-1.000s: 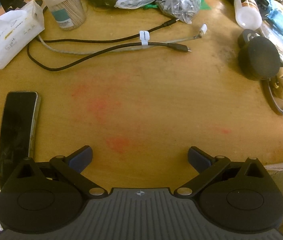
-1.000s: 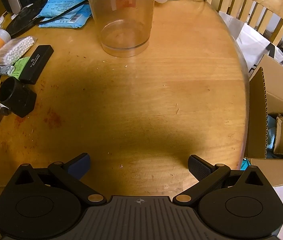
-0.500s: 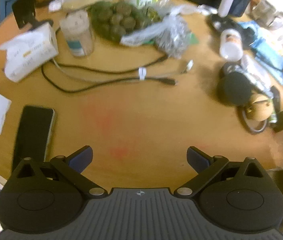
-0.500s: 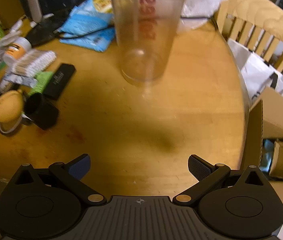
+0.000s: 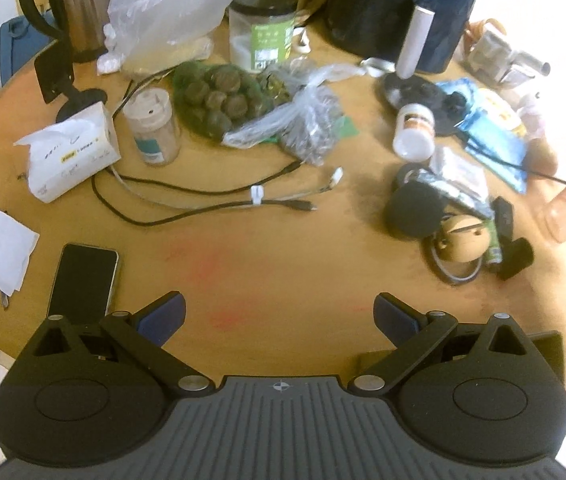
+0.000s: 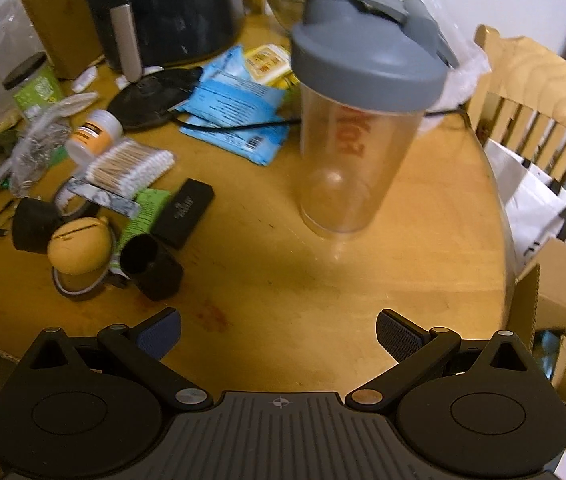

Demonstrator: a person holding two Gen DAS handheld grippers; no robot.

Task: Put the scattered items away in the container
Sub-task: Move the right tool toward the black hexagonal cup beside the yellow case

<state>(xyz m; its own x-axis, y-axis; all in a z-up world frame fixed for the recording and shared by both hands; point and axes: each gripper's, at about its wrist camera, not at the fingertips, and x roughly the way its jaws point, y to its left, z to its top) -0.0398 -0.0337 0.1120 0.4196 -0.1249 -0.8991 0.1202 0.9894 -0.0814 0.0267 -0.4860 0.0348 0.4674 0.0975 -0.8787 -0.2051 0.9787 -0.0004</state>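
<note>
Wooden and round, the big table (image 5: pixel 283 248) carries all the clutter, and both cameras now see much more of it than one second ago: the two grippers have risen and pulled back toward its near edge, so the view is wider. This looks like a survey before the first pick, and nothing is tidied yet.

Beside the table on the right stands an open brown cardboard box (image 6: pixel 563 304), which is probably the container, though this is only a judgement.

On the right part of the table is the clear plastic shaker bottle with a grey lid (image 6: pixel 359 120), upright. To its left lies a blue plastic packet (image 6: pixel 235 116), then a bundle of cotton swabs (image 6: pixel 131 168) and a flat black rectangular case (image 6: pixel 183 212).

In the left view a black smartphone (image 5: pixel 83 280) lies just beside the gripper, and black and grey cables (image 5: pixel 211 196) sprawl further out.

The left gripper (image 5: pixel 279 316) has its fingers spread wide and holds nothing. The right gripper (image 6: pixel 279 332) is the same, wide apart and empty.
</note>
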